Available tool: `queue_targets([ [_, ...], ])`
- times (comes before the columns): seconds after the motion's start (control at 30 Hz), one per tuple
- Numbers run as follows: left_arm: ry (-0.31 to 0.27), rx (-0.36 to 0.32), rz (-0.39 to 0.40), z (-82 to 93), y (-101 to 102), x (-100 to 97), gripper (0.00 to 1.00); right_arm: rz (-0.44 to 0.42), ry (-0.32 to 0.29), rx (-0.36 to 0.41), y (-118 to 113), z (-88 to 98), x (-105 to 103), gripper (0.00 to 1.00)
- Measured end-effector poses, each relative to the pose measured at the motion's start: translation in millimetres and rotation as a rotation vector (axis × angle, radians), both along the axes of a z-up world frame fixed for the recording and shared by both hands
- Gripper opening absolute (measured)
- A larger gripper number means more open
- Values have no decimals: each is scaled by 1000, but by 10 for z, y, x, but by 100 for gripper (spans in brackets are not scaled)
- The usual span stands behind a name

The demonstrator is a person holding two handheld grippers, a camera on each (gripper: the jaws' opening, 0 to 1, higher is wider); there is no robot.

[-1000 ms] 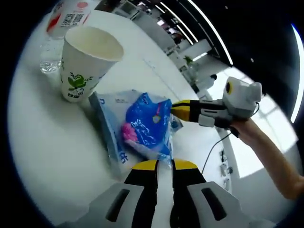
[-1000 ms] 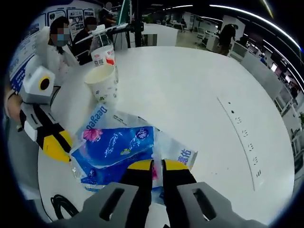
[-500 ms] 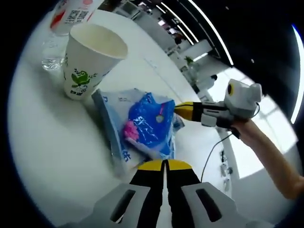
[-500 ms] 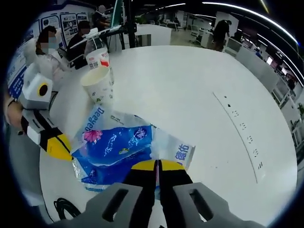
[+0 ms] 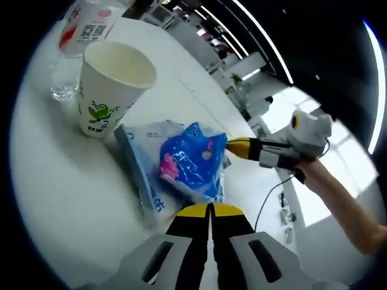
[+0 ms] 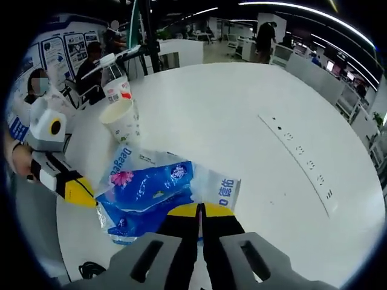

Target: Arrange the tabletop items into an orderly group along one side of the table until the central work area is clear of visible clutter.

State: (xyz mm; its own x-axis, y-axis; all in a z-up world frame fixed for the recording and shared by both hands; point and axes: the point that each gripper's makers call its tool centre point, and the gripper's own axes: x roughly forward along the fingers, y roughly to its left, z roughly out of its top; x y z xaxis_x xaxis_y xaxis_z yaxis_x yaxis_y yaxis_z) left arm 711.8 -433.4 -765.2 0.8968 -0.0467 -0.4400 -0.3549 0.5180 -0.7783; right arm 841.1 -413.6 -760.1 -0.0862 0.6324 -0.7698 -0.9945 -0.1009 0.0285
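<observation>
— On the white table [image 6: 242, 115], what are we holding?

— We hold a blue tissue pack [image 5: 190, 163] by two opposite ends. In the left gripper view, our left gripper [image 5: 211, 209] rises from the bottom with its yellow-tipped jaws pressed together on the near edge of the plastic. Across the pack, our right gripper [image 5: 233, 146] comes in from the right and its yellow tip meets the far edge of the wrapper.

— And from the other side?

— In the right gripper view, the right gripper's jaws are clenched on the white end of the pack, the one printed with blue characters. The left gripper [image 6: 78, 192] enters from the left, its yellow tip at the crumpled blue end. The pack carries a pink flower and the word "Deeyeo".

— Is the pack flat on the table?

— Its wrapper looks bunched and partly raised between the two grippers; we cannot tell how much of it touches the surface.

— What else is close?

— A white paper cup [image 5: 109, 84] with a green leaf print stands upright just beyond the pack. Behind the cup stands a clear plastic bottle [image 5: 78, 36] with a red and white label. A row of small sockets [image 6: 299, 157] is set into the tabletop, well apart from the pack. A black cable [image 5: 269, 199] trails below the right gripper. Seated people [image 6: 91, 66] show past the table's far edge.
</observation>
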Motion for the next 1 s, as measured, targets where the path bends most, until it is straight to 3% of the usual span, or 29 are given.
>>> queue_targets([
  [0.67, -40, 92, -28, 232, 130, 101, 0, -167, 47, 84, -488, 223, 100, 0],
  [1.0, -45, 117, -72, 297, 76, 197, 0, -232, 56, 99, -742, 285, 143, 0],
])
